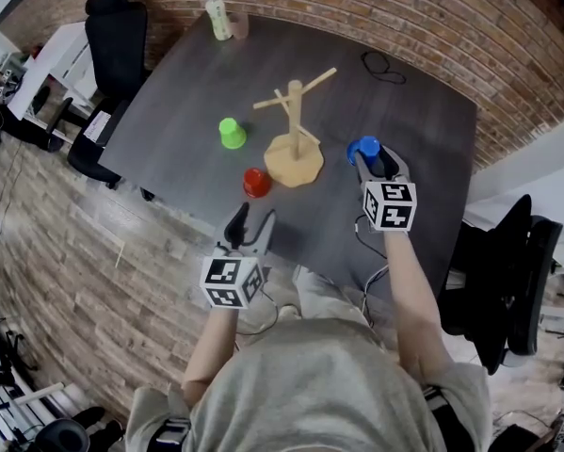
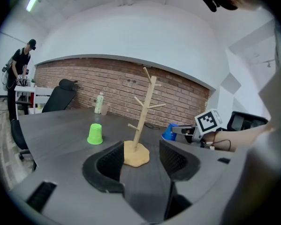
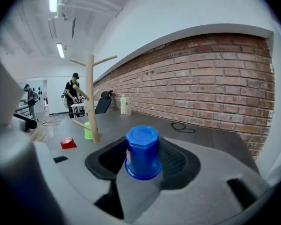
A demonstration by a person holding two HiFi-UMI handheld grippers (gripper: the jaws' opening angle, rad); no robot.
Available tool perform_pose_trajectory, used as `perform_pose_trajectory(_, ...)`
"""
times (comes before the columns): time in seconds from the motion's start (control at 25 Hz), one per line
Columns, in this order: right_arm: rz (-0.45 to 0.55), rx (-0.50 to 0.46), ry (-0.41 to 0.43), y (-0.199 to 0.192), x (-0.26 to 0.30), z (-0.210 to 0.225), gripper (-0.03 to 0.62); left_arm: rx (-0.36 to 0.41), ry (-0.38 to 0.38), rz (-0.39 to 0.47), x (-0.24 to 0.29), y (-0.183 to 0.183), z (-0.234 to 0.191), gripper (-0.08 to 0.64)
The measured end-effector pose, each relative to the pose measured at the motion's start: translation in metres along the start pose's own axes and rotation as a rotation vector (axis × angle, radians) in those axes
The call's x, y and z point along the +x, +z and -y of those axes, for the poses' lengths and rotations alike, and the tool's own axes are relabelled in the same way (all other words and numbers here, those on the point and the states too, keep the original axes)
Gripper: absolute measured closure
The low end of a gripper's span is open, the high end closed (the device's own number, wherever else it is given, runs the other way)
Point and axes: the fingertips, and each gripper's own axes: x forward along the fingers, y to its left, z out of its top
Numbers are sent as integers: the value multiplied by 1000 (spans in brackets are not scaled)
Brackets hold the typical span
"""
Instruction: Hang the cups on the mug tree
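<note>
The wooden mug tree (image 1: pixel 294 125) stands mid-table on its round base, with bare pegs. A green cup (image 1: pixel 232 133) sits upside down to its left, and a red cup (image 1: pixel 256 183) lies near the base's front left. My right gripper (image 1: pixel 371 158) is shut on a blue cup (image 3: pixel 142 151), held upside down between the pads just right of the tree and clear of the table. My left gripper (image 1: pixel 250 224) is open at the near table edge with nothing between its fingers. It points at the tree (image 2: pixel 145 111), with the green cup (image 2: pixel 95 134) to the left.
A pale bottle (image 1: pixel 218 15) stands at the far edge of the dark table (image 1: pixel 187 92), and a black cable loop (image 1: pixel 383 64) lies at the far right. Office chairs flank the table, one at the left (image 1: pixel 117 36) and one at the right (image 1: pixel 507 281). People stand at a distant desk (image 2: pixel 22 69).
</note>
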Motion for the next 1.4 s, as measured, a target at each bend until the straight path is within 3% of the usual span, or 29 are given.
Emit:
perform_pose_trajectory(0.92,278,-91,29,170,-63,-18,388,-10,2,39,-33,0,2,330)
perform_pose_trajectory(1.4,358,-130,65,230,-63,-42,388,-15,7,57,-38,5,1,330)
